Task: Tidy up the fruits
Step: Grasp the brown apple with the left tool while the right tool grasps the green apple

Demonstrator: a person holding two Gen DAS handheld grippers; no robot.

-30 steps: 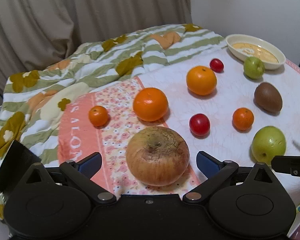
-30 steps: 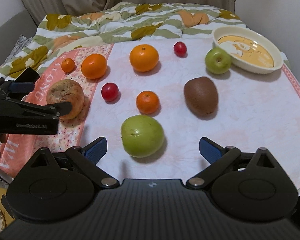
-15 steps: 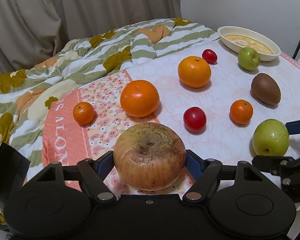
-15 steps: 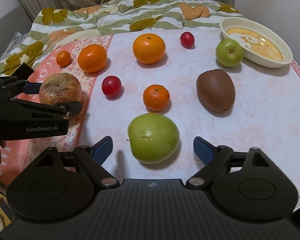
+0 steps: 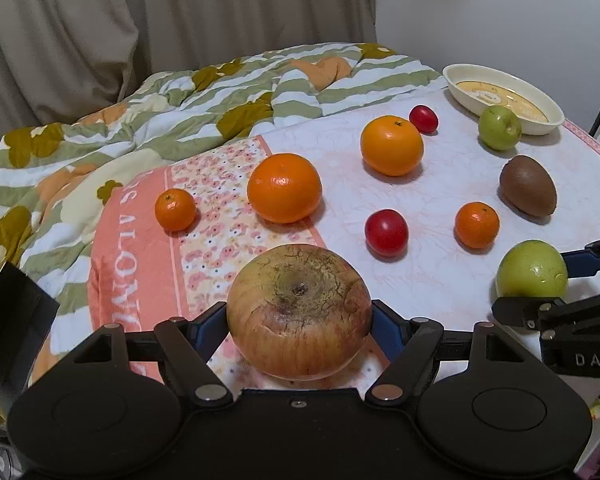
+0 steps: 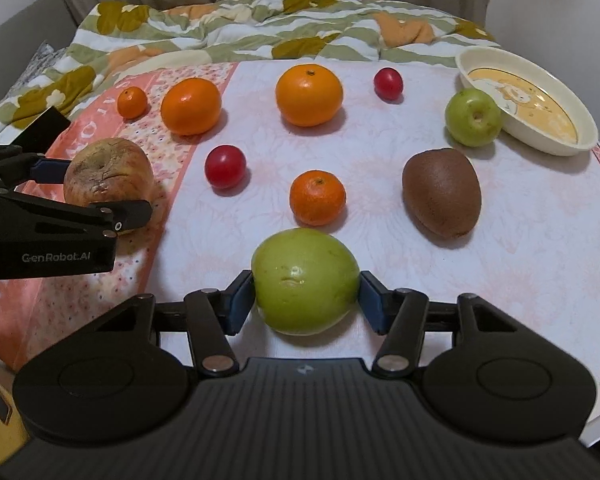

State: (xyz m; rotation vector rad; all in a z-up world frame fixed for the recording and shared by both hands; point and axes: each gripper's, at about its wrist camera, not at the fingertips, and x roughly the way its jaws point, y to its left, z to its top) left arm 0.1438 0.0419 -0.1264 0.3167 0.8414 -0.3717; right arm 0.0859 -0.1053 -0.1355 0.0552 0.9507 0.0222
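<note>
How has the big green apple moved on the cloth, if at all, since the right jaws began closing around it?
No. The big green apple sits just below the small orange, as before; only the closing jaws came in.

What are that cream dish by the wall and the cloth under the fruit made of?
The cream dish looks like glazed ceramic or perhaps melamine: smooth, glossy rim, printed cartoon inside. The cloth looks like soft matte woven or quilted fabric: faint stitched flower pattern, printed floral border, no shine.
</note>
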